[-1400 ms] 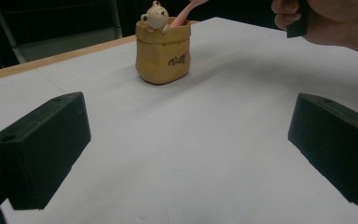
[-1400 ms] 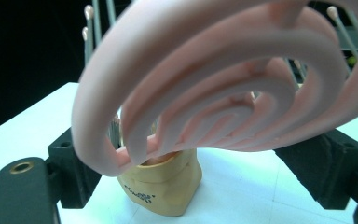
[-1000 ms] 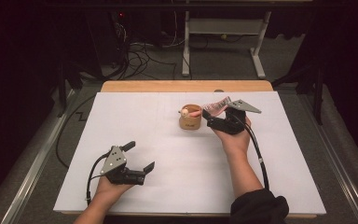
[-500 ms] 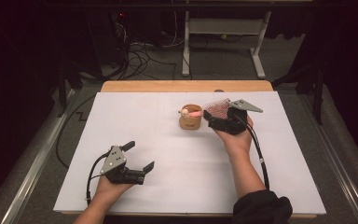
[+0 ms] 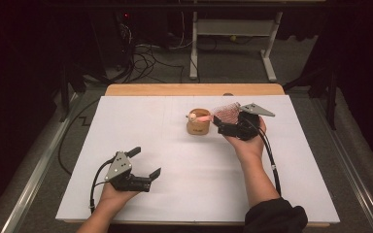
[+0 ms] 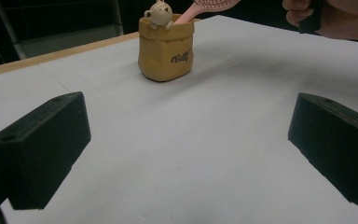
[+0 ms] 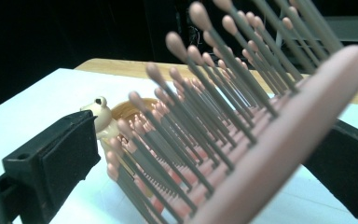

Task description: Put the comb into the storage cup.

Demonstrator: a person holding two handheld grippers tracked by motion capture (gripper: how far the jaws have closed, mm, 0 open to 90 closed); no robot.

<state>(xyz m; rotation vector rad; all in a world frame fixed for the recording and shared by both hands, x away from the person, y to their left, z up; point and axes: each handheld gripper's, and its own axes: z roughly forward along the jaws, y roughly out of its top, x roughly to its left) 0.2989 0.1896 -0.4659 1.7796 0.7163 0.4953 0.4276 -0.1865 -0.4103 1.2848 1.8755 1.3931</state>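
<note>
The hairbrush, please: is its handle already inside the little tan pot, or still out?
In: the hairbrush leans tilted, its handle end inside the tan pot, its bristled head outside at the right gripper.

Black left claw (grey 3-cornered plate), trailing black cable, dark sleeve.

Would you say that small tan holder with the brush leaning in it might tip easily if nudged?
Probably. The holder looks small and light, and the pink hairbrush leans out well past its rim, which likely pulls it sideways. Its base looks fairly wide and flat, so it may slide first on the white table.
</note>
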